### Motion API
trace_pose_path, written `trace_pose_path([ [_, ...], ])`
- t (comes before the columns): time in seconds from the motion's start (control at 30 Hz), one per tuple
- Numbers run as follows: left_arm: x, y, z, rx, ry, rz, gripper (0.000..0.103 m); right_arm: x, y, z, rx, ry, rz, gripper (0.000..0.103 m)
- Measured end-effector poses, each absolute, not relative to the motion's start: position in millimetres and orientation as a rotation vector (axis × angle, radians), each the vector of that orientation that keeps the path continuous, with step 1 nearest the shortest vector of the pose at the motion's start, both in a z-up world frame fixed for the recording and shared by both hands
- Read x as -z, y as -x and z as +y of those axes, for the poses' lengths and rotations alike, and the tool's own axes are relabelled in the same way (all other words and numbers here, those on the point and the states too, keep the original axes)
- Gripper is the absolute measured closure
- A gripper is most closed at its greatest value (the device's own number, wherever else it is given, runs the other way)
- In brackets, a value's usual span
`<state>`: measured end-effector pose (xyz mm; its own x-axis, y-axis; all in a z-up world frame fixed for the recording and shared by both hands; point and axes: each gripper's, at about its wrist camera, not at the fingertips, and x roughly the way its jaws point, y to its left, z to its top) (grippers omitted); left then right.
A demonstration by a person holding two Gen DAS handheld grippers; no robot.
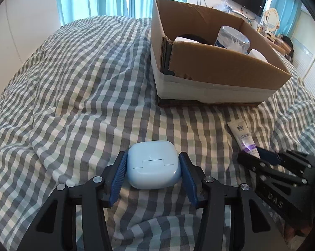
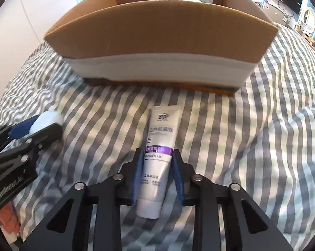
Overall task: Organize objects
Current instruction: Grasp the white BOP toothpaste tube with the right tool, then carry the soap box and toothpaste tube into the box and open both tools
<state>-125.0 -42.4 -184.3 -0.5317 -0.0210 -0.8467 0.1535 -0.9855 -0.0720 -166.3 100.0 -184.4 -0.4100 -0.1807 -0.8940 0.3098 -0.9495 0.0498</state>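
Observation:
A pale blue earbud case (image 1: pixel 154 164) lies on the checked bedspread between the blue pads of my left gripper (image 1: pixel 153 156); the left pad touches it, the right pad is at its edge. A white tube with a purple band (image 2: pixel 158 156) lies on the bedspread between the pads of my right gripper (image 2: pixel 157 154), which press its sides. The tube also shows in the left wrist view (image 1: pixel 244 139), with the right gripper (image 1: pixel 251 156) on it. The left gripper with the case (image 2: pixel 46 121) shows at the left of the right wrist view.
An open cardboard box (image 1: pixel 224 71) with a white lower band stands on the bed just beyond both grippers; it also shows in the right wrist view (image 2: pixel 157 35). It holds a clear round container (image 1: pixel 233 37) and white items. Rumpled bedspread (image 1: pixel 73 83) lies to the left.

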Motion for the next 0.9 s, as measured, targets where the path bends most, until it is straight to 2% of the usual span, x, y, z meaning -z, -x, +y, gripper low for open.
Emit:
trace_pose_path([
  [0.17,176,109,-39,2.619,-1.450,0.199,0.051,161,146,112,2.475,-1.427,0.136,0.078],
  [0.47,149,83,-34,2.614,-1.422,0.228,0.051,122,102,118,2.529,-1.286,0.187,0.078],
  [0.9,87,54,-9,2.725,-1.298,0.205,0.051,71,72,122,2.574,-1.118,0.168,0.078],
])
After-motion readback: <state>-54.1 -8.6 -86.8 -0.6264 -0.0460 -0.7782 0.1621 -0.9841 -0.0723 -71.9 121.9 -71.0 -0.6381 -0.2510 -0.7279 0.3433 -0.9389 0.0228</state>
